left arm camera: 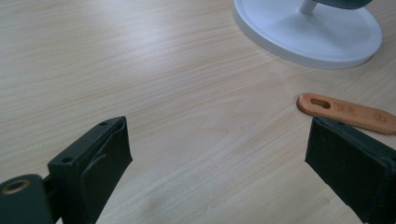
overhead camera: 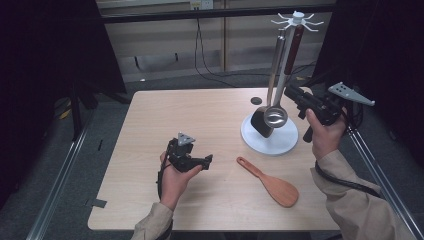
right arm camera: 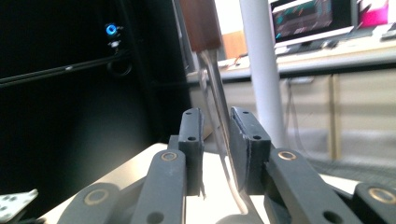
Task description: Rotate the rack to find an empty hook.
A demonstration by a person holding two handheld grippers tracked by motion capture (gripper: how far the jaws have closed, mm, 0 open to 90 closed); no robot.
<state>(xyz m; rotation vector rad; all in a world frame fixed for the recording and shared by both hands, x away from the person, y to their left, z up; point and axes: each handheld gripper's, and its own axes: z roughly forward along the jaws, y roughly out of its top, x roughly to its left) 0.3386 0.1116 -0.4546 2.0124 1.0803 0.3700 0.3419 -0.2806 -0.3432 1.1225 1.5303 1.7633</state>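
Hanging step near done: ladle (overhead camera: 276,116) on the rack (overhead camera: 295,22), far right. Right gripper (right arm camera: 215,140) fingers narrow, loose round its shaft. Left gripper (overhead camera: 200,161) wide, empty. Next: withdraw clear, fetch spatula (overhead camera: 272,183).

A pale wood-grain surface (overhead camera: 200,115) stands on grey carpet (overhead camera: 165,82). On its near right part lies an orange-brown wooden rice paddle (overhead camera: 272,183), blade toward the near edge, slotted handle end (left arm camera: 322,103) pointing toward the far left. A small dark round disc (overhead camera: 256,100) sits on the far part of the surface. Behind it, a pale wall panel (overhead camera: 160,35) carries a black cable (overhead camera: 200,50) that drops to the floor. A metal rail (overhead camera: 60,175) runs along the floor at left. Lit monitor screens (right arm camera: 303,16) stand on a distant desk (right arm camera: 327,53).
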